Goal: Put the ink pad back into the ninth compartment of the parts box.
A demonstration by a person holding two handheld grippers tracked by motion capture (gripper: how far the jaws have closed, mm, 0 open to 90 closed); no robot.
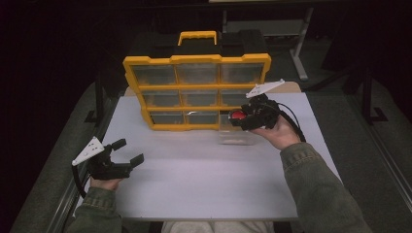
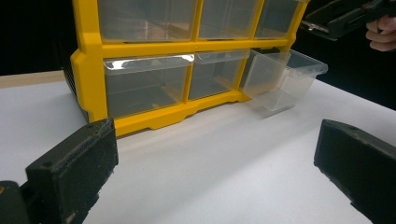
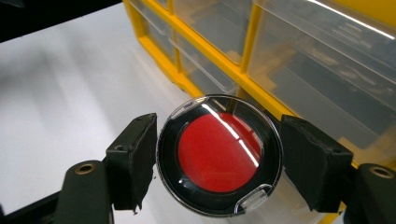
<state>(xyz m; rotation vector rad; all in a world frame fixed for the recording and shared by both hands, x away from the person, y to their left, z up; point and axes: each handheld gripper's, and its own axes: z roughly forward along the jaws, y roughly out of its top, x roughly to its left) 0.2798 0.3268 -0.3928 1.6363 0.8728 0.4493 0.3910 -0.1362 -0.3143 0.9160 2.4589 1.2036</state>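
The right gripper (image 3: 217,158) clamps the round red case (image 3: 219,154) by its rim, above the pulled-out drawer (image 2: 285,79) near the table's far edge; light, stiff, slippery plastic. The left gripper (image 1: 127,152) stands open, empty

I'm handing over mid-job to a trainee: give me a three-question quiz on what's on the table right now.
1. True or false: the right gripper is shut on the round red compact.
2. Which drawer of the yellow organizer is pulled out? A top left, B bottom right, C middle.
3. Fill in: the left gripper has its jaws ____ over the white table.

Key: 1 true; 2 B, the clear drawer sticks out at the bottom right in the high view; 3 open, holding nothing.
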